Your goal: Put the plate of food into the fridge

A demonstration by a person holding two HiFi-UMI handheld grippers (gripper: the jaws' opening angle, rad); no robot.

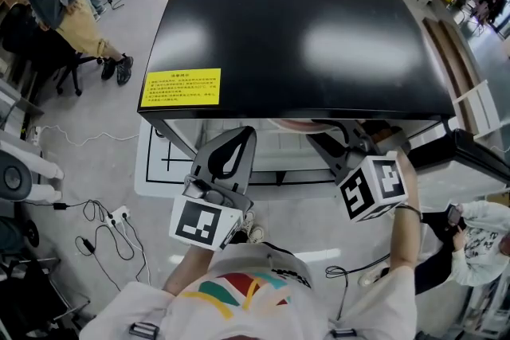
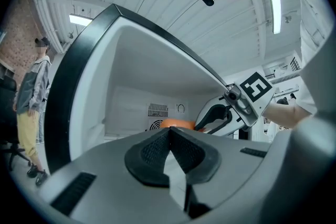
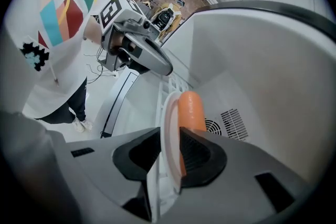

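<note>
The right gripper [image 3: 170, 130], jaws slackly apart, straddles the near rim of the pale round plate [image 3: 168, 107] inside the white fridge [image 3: 262, 60]. The plate extends straight ahead.

text: none legible | yellow label [image 1: 181, 87] on fridge top [image 1: 295, 20]: print too small

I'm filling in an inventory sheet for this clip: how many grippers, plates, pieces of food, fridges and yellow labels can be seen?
Grippers: 2 (left gripper, right gripper)
Plate: 1
Orange food piece: 1
Fridge: 1
Yellow label: 1
Total: 6
</note>
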